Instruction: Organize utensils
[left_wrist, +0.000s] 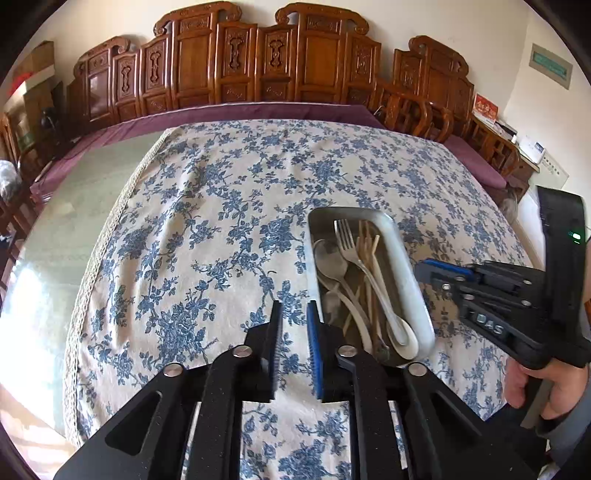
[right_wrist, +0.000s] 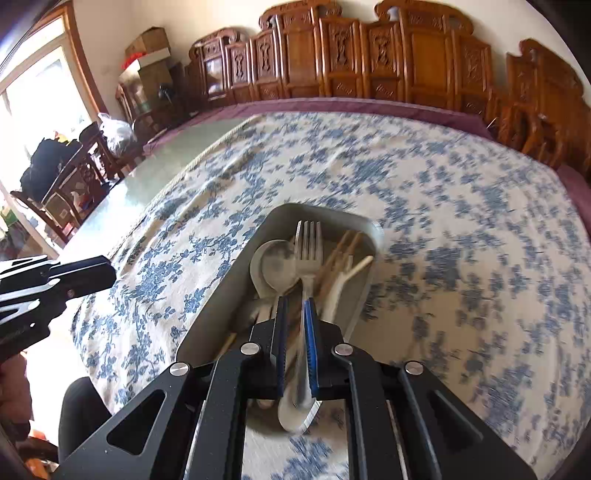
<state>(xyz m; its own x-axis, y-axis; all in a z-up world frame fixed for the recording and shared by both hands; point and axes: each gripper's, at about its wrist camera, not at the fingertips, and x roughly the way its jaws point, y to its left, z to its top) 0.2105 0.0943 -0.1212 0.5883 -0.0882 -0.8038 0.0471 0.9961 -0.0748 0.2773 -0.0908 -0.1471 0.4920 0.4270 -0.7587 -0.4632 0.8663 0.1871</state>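
Note:
A metal tray (left_wrist: 413, 295) sits on the floral tablecloth and holds a steel fork (left_wrist: 349, 243), a steel spoon (left_wrist: 330, 260), a white plastic spoon (left_wrist: 400, 338) and wooden chopsticks (left_wrist: 367, 247). My left gripper (left_wrist: 293, 310) is open and empty just left of the tray's near end. My right gripper (left_wrist: 430, 267) hovers at the tray's right side. In the right wrist view the right gripper (right_wrist: 295, 306) is over the tray (right_wrist: 273, 225) with the fork (right_wrist: 308, 254) handle lying between its narrowly parted fingers; contact is blurred.
The blue-floral tablecloth (left_wrist: 221, 221) covers a glass-topped table (left_wrist: 85, 192). Carved wooden chairs (left_wrist: 258, 62) line the far side. A window, boxes and a loaded chair (right_wrist: 62, 173) stand at the left. The left gripper (right_wrist: 55, 284) shows at the right wrist view's left edge.

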